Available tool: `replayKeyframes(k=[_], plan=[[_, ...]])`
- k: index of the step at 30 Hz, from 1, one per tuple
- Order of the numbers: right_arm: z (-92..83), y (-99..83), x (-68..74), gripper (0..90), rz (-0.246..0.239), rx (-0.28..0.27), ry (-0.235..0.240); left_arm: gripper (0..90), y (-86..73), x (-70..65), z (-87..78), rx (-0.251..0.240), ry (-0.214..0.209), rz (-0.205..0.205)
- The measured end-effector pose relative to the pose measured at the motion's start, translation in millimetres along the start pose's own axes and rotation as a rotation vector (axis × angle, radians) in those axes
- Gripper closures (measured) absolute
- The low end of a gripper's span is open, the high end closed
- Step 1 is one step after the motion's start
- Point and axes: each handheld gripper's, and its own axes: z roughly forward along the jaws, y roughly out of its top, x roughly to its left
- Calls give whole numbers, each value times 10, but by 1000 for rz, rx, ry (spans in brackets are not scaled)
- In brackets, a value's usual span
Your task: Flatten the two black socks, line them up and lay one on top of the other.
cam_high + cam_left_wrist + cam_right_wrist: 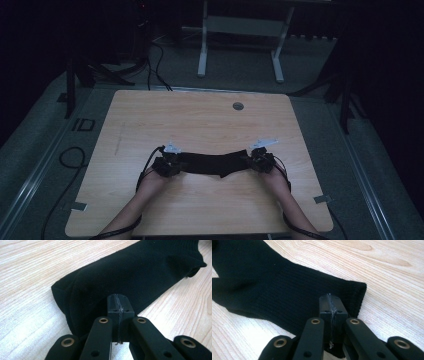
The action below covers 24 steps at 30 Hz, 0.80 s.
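A black sock (215,163) lies stretched left to right on the wooden table (200,120), a little nearer than its middle. My left gripper (172,162) is at the sock's left end and my right gripper (257,160) at its right end. In the left gripper view the jaws are pressed together, and the left gripper (118,298) is over the rounded toe end of the sock (130,272). In the right gripper view the right gripper (331,300) is likewise shut, its tip over the ribbed cuff end of the sock (274,282). No cloth shows between either pair of pads.
A round cable hole (238,106) sits near the table's far edge. Beyond the table stand the white legs of another desk (202,50). Black cables (70,155) lie on the floor at the left. The room around is dark.
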Motion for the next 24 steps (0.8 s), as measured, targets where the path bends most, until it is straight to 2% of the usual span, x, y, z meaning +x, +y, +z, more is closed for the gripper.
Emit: replayKeyframes(k=[3,5,8,10,11,13,15,16,17,18,19,20,21,22,24], plan=[[-4,9,-7,847,18,0,16,899,12,16,3,2,-7,-2],[-24,12,-2,809,12,-5,28,895,16,14,-5,-4,-12,5],[-82,17,7,709,9,-23,44,742,39,9,-61,-47,-25,13],[-149,28,13,581,9,-46,35,628,58,-9,-130,-84,-48,25],[-191,39,12,516,12,-55,36,561,62,-26,-147,-96,-43,34],[-256,55,1,430,18,-72,34,436,69,-75,-183,-107,-26,80],[-312,64,-9,339,24,-85,36,351,60,-98,-206,-116,-21,102],[-343,67,-17,295,28,-95,37,319,51,-101,-215,-120,-14,98],[-343,67,-17,295,28,-95,37,273,51,-101,-215,-120,-14,98],[-374,69,-23,273,37,-105,41,273,24,-85,-226,-131,-17,78],[-432,58,-31,182,33,-120,50,232,14,-71,-224,-133,-25,67],[-447,53,-30,150,20,-120,53,203,-2,-51,-213,-123,-39,52],[-465,40,-29,147,11,-122,47,171,-12,-46,-206,-114,-34,51],[-471,31,-31,147,17,-127,37,163,-30,-51,-202,-115,-9,61],[-479,-2,-44,128,9,-125,26,144,-53,-62,-218,-126,12,69]])
